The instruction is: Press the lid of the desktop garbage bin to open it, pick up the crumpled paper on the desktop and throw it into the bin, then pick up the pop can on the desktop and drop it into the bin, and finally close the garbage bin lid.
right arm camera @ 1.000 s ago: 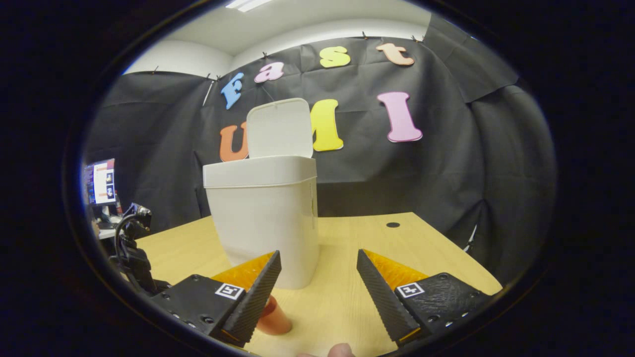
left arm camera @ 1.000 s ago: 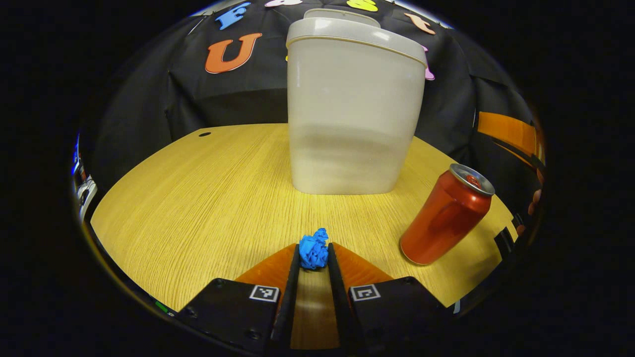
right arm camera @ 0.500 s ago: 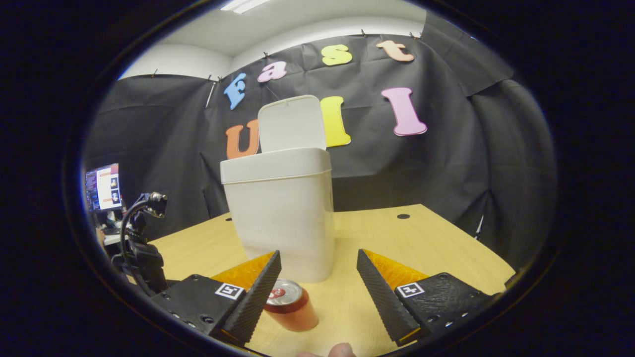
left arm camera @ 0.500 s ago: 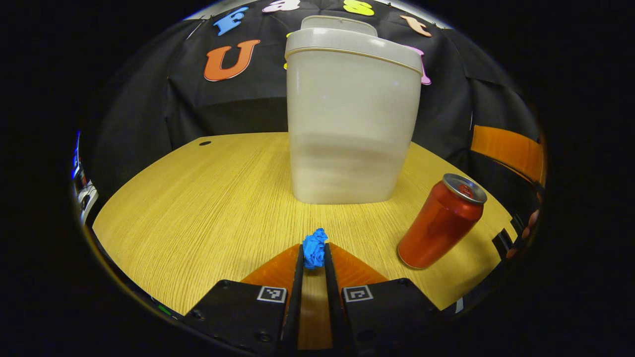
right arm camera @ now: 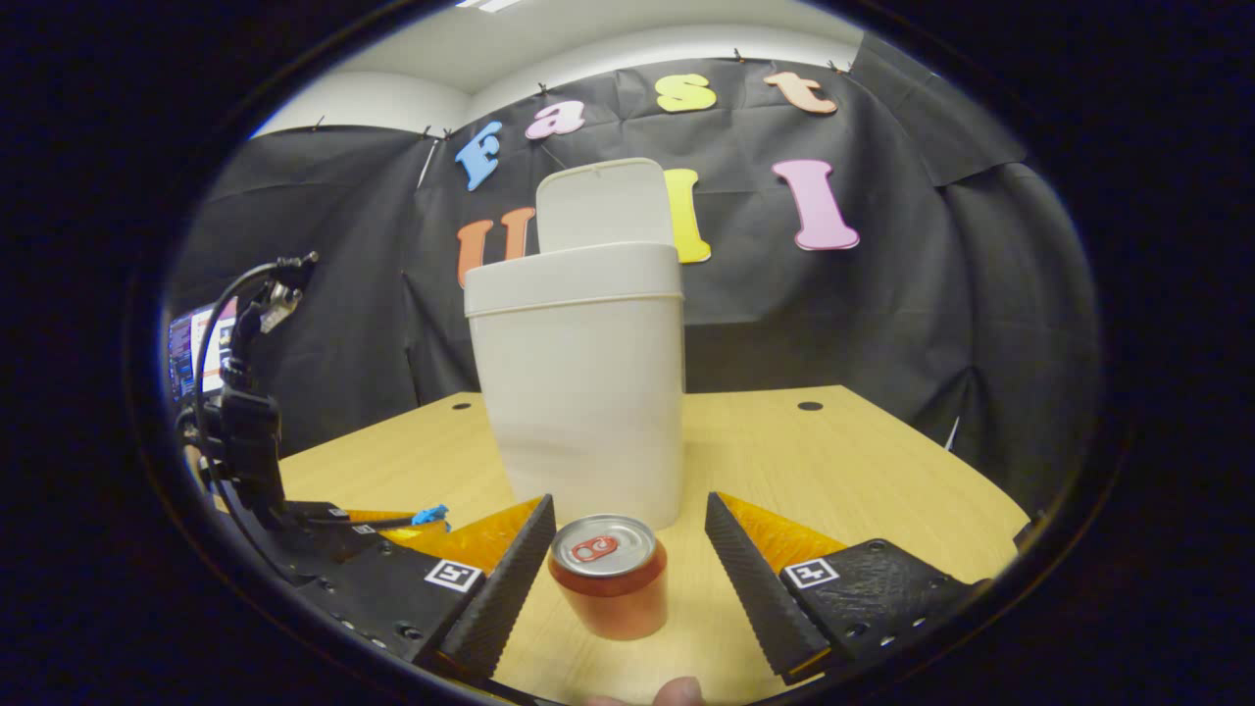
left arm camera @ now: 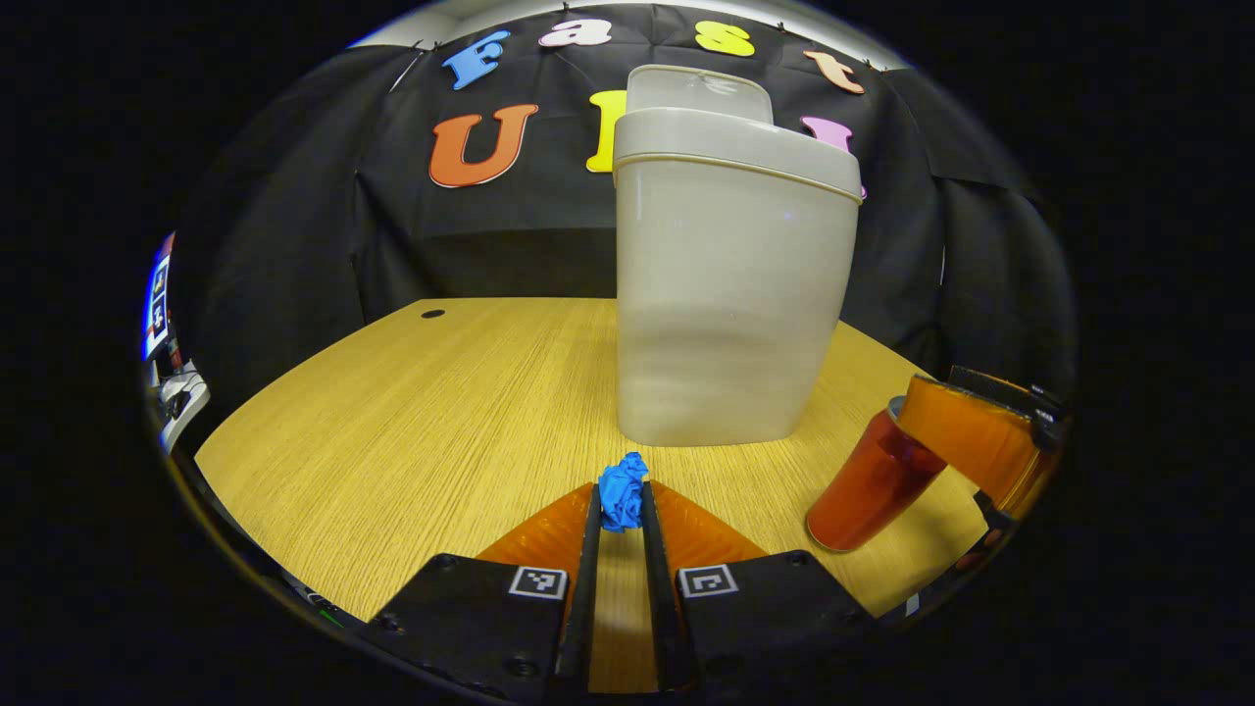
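- One white garbage bin [left arm camera: 730, 284], lid [right arm camera: 603, 204] up.
- One blue crumpled paper [left arm camera: 622, 493], pinched by the left gripper [left arm camera: 621, 502].
- One red pop can [right arm camera: 609, 577] between the right gripper's [right arm camera: 627, 525] spread fingers, not touching.

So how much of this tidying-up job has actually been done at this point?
The bin already has its lid up. The left gripper is shut on the crumpled paper, not yet dropped in. The right gripper is open around the pop can, which stands on the table. Both drops and closing the lid remain.
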`<state>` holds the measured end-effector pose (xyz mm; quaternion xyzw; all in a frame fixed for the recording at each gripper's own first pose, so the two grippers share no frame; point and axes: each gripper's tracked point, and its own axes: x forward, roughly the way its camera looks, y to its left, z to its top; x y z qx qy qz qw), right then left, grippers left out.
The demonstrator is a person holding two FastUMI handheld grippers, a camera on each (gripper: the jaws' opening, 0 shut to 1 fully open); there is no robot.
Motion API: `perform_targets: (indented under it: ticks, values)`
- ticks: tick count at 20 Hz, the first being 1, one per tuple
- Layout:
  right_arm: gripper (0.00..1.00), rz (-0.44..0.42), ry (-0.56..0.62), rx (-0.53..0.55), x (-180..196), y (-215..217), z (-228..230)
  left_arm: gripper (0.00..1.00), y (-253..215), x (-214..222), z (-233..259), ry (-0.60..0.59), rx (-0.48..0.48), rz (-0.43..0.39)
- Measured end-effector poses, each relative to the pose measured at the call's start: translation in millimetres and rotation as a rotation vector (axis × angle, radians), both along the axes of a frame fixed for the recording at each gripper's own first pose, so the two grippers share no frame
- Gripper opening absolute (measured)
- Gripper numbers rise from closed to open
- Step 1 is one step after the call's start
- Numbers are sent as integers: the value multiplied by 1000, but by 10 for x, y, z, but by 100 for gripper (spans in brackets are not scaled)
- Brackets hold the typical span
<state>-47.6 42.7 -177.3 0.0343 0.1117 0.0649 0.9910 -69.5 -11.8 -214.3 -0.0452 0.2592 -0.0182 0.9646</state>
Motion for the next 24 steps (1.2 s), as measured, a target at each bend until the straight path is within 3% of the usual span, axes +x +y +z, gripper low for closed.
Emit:
perform_targets:
  ticks: [6, 7, 8, 10, 11, 16, 24]
  values:
    - [96, 7, 64, -21, 39, 58, -297, 27, 86, 36, 141, -57, 11, 13]
    - [96, 7, 79, -24, 45, 66, -366, 31, 104, 46, 174, -67, 16, 16]
    - [96, 8, 95, -26, 47, 68, -417, 27, 99, 69, 217, -77, 19, 18]
    - [95, 15, 135, -22, 37, 93, -544, 31, 118, 98, 304, -103, 22, 21]
    - [95, 20, 159, -18, 32, 105, -616, 28, 117, 110, 346, -116, 20, 22]
    - [96, 24, 249, 0, 8, 126, -812, 27, 135, 171, 527, -168, 25, 27]
    - [95, 21, 342, -35, -62, 128, -1040, 27, 393, 443, 1306, -332, 18, 87]
